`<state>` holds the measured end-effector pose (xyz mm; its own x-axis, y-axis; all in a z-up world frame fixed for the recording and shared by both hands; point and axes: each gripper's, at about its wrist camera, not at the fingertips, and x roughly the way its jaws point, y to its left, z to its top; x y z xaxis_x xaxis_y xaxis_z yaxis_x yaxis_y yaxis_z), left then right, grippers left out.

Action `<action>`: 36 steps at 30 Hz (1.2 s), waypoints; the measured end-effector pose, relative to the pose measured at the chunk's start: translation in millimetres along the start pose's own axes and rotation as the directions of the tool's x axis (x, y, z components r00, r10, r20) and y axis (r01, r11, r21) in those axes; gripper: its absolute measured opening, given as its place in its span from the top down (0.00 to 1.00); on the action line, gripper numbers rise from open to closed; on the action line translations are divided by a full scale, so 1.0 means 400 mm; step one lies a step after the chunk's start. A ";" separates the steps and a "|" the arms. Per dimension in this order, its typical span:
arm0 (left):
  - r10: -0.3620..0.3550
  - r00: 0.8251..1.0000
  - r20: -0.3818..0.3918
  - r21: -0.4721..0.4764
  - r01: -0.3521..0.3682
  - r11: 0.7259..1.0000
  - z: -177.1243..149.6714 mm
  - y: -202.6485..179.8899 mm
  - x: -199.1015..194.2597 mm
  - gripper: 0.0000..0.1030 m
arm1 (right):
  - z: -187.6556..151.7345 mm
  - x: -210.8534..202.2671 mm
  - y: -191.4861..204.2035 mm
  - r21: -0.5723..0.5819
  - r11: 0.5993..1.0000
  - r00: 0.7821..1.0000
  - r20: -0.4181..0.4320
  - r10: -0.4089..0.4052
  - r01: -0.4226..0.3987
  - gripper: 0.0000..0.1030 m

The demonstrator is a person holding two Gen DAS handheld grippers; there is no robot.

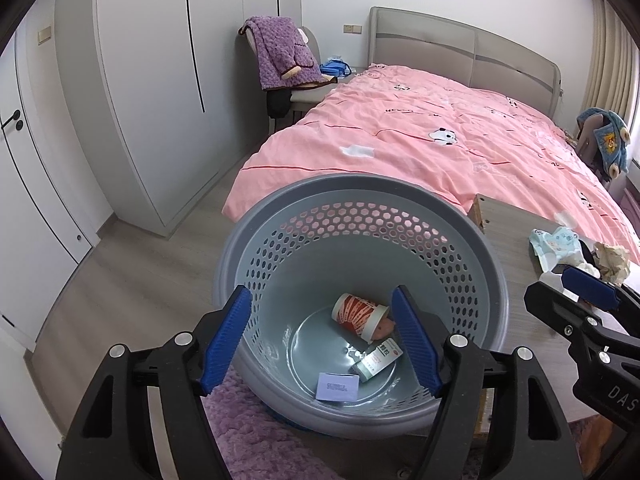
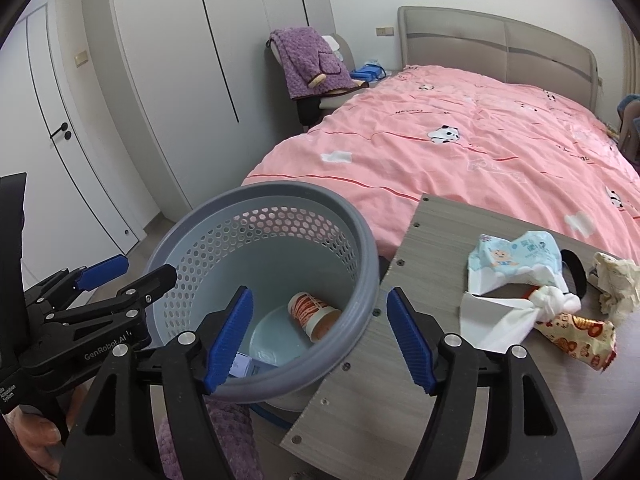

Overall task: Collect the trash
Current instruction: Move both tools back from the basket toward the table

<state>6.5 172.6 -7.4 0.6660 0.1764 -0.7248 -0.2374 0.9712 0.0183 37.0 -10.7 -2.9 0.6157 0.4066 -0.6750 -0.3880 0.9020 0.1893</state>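
A grey perforated waste basket [image 1: 494, 256] stands on the floor by the table; it also shows in the right wrist view [image 2: 360, 220]. Inside lie a red-and-white cup [image 1: 358, 314], a small green-white box [image 1: 376, 362] and a white card [image 1: 337, 387]. My left gripper [image 1: 322, 338] is open and empty over the basket mouth. My right gripper [image 2: 320, 338] is open and empty above the basket rim and table edge. On the table lie a blue tissue pack [image 2: 516, 256], a knotted white bag [image 2: 516, 316], a crumpled paper [image 2: 616, 280] and an orange printed wrapper [image 2: 580, 336].
The grey wood-grain table [image 2: 380, 380] stands right of the basket. A bed with a pink cover [image 2: 480, 140] lies behind. White wardrobes [image 1: 160, 80] and a chair with a purple robe [image 1: 280, 52] stand at the back left. A purple rug [image 1: 240, 420] lies under the basket.
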 end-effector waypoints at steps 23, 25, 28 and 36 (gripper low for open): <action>-0.071 0.997 0.034 0.077 0.068 0.995 -0.027 -0.122 -0.072 0.30 | -0.074 -0.119 -0.119 0.090 0.993 0.996 0.037 -0.081 0.077 0.28; -0.085 0.996 0.034 0.085 0.082 0.993 -0.031 -0.136 -0.075 0.30 | -0.088 -0.132 -0.138 0.101 0.991 0.995 0.036 -0.097 0.093 0.28; -0.107 0.994 0.024 0.103 0.104 0.989 -0.033 -0.169 -0.073 0.30 | -0.109 -0.150 -0.170 0.120 0.986 0.992 0.031 -0.119 0.115 0.28; -0.151 0.989 0.007 0.173 0.147 0.974 -0.039 -0.265 -0.071 0.30 | -0.165 -0.192 -0.280 0.192 0.965 0.983 0.014 -0.184 0.178 0.28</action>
<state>1.6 62.2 0.4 0.6990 0.0290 -0.7145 -0.0108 0.9995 0.0301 -11.9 -152.3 -19.3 0.6860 0.2360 -0.6883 -0.1336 0.9707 0.1996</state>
